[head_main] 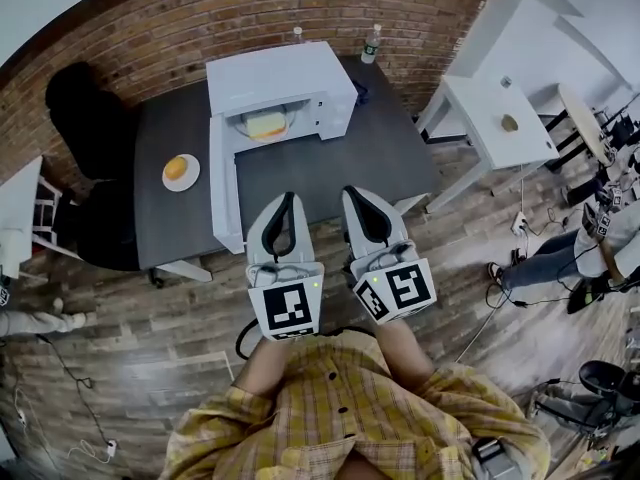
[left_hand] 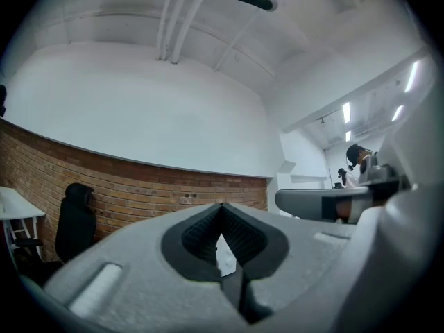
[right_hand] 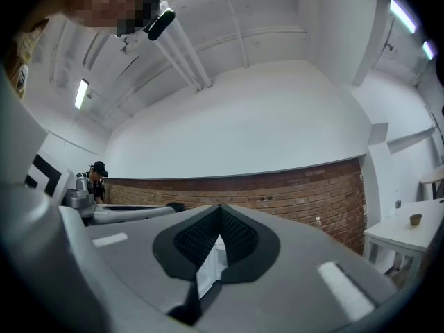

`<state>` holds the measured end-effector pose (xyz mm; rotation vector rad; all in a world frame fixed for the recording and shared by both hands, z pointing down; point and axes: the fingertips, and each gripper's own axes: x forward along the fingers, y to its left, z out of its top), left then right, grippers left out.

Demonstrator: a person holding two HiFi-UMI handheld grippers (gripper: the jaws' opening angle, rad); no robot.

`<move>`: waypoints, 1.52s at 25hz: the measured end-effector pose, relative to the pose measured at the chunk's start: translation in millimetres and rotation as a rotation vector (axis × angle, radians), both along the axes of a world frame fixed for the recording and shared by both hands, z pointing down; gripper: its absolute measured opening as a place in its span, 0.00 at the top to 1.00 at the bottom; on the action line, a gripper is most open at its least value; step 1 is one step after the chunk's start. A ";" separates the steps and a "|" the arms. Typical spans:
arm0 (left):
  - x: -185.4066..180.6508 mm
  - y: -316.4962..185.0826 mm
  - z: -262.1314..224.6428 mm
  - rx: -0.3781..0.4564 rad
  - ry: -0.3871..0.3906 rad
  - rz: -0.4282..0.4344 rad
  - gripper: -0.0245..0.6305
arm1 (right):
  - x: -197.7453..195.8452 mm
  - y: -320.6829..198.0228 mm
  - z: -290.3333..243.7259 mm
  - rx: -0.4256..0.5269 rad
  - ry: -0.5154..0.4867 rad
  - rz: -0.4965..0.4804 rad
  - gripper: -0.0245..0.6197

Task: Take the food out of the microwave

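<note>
In the head view a white microwave (head_main: pixel 280 83) stands at the back of a dark table (head_main: pixel 390 153), its door (head_main: pixel 224 183) swung open toward me on the left. Inside it lies yellow food on a plate (head_main: pixel 265 126). A white plate with an orange bun (head_main: pixel 181 171) rests on the table left of the door. My left gripper (head_main: pixel 286 198) and right gripper (head_main: pixel 354 192) hover side by side over the table's near edge, pointing at the microwave. Both are shut with nothing between them. The left gripper (left_hand: pixel 222 207) and right gripper (right_hand: pixel 220 208) views show jaws pressed together, tilted up at a brick wall.
A black chair (head_main: pixel 85 118) stands at the table's left. Two bottles (head_main: pixel 371 44) stand behind the microwave. A white table (head_main: pixel 495 118) with a small object (head_main: pixel 509 123) is to the right, with seated people (head_main: pixel 600 238) beyond. Cables lie on the wooden floor (head_main: pixel 130 368).
</note>
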<state>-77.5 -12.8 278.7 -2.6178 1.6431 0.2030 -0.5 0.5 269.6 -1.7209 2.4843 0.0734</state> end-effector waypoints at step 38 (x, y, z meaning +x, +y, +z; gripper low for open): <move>74.6 -158.5 65.3 -0.160 -0.070 -0.226 0.96 | 68.5 -177.2 42.9 -0.035 -0.065 -0.230 0.96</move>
